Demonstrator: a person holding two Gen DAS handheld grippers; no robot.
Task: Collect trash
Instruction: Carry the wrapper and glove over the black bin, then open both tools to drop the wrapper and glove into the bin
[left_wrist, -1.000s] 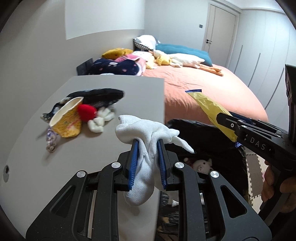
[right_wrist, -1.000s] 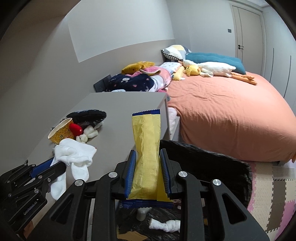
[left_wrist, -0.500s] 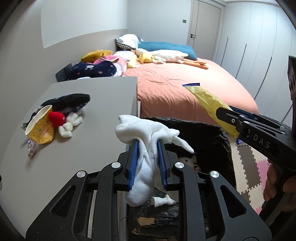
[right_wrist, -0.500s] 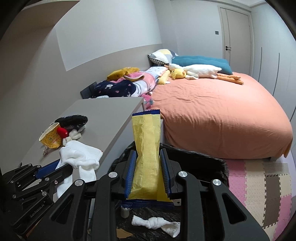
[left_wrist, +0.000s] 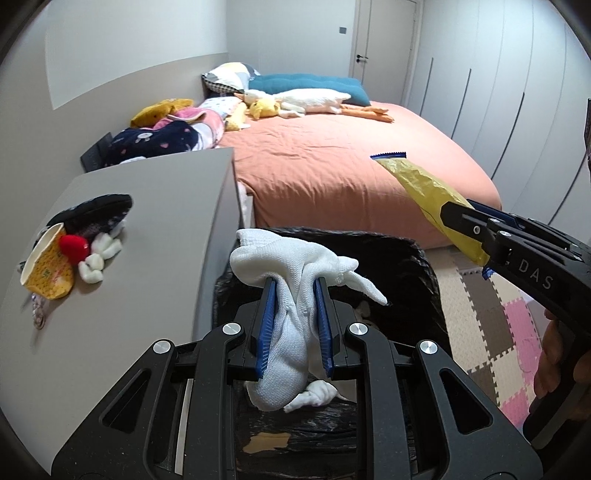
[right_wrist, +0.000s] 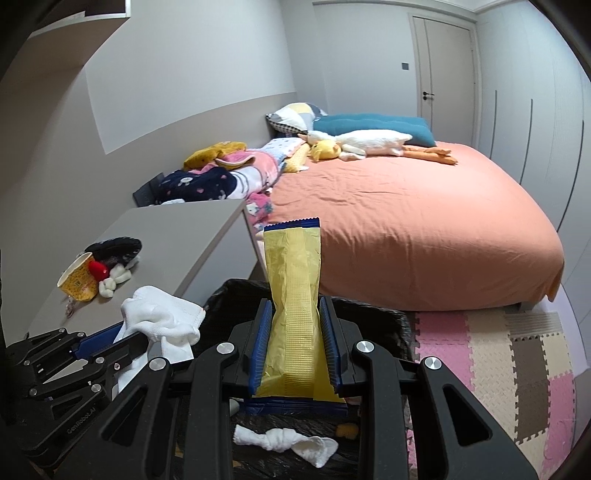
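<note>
My left gripper (left_wrist: 293, 284) is shut on a white sock (left_wrist: 291, 266), held over the black-lined trash bin (left_wrist: 424, 266). From the right wrist view the same sock (right_wrist: 159, 317) hangs at the lower left beside the desk edge. My right gripper (right_wrist: 295, 306) is shut on a yellow snack wrapper (right_wrist: 295, 280) with a blue end, also above the bin (right_wrist: 369, 314). In the left wrist view the wrapper (left_wrist: 424, 188) sticks up at the right. A knotted white cloth (right_wrist: 284, 441) lies inside the bin.
A grey desk (left_wrist: 166, 221) stands left of the bin, holding a yellow paper cup (left_wrist: 48, 266), a red ball, white cotton bits and a dark cloth (left_wrist: 99, 210). An orange bed (right_wrist: 406, 214) with pillows and plush toys fills the far side. Foam mats (right_wrist: 517, 354) cover the floor.
Both grippers have shifted right, off the desk and over the bin, each still holding its item. The bin's inside and the floor mats now show more fully.
</note>
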